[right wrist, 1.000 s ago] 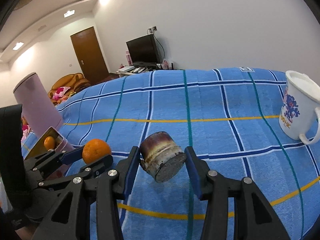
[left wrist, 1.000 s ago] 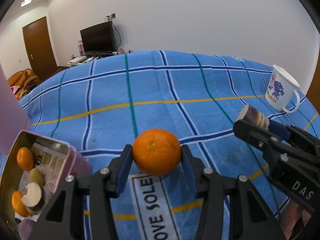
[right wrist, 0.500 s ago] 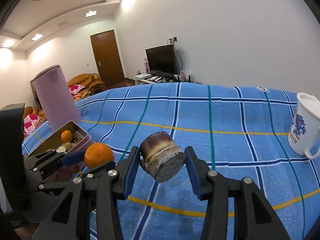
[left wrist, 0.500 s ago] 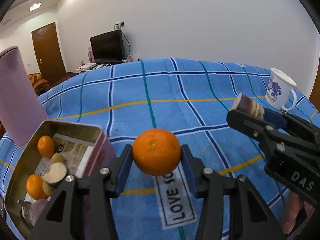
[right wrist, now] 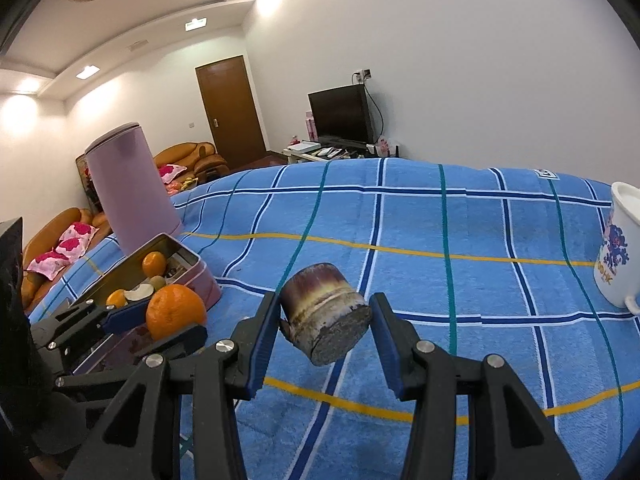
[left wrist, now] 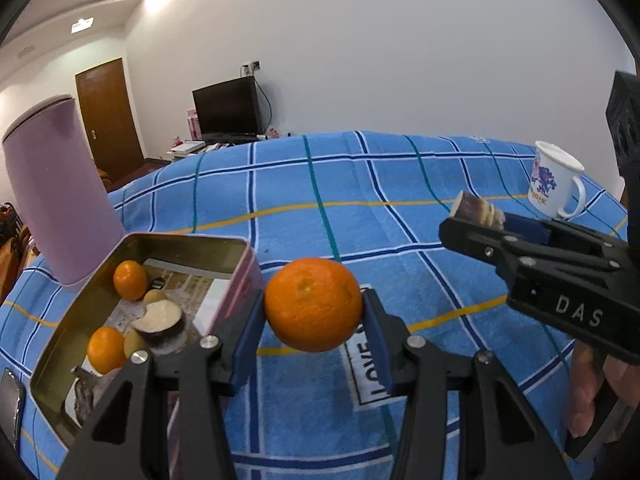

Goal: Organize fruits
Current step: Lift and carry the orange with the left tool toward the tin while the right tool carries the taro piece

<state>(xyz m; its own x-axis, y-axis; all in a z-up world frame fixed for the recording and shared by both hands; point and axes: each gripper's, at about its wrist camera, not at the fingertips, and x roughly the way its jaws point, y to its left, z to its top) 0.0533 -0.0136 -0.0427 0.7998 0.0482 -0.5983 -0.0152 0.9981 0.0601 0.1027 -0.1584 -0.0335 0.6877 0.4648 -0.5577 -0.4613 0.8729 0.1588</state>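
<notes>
Our left tongs point(left wrist: 313, 312) grasp an orange point(left wrist: 313, 305) beside the open tin point(left wrist: 240, 276); our right tongs point(right wrist: 324, 322) grasp a sugarcane chunk point(right wrist: 322, 316) above the blue blanket point(right wrist: 440, 280).

Setting: a home, a lived-in living room or bedroom.
A blue plaid blanket point(right wrist: 400, 240) covers the work surface; behind it a dark television point(right wrist: 340, 114) stands on a low stand cluttered with papers, its cable running to a wall socket. A brown wooden door point(right wrist: 230, 106) is set in the white wall. Orange-brown sofas point(right wrist: 188, 156) carry pink floral cushions point(right wrist: 64, 250). Recessed ceiling lights point(right wrist: 196, 23) glow. A printed white mug point(right wrist: 618, 246) stands on the blanket.
</notes>
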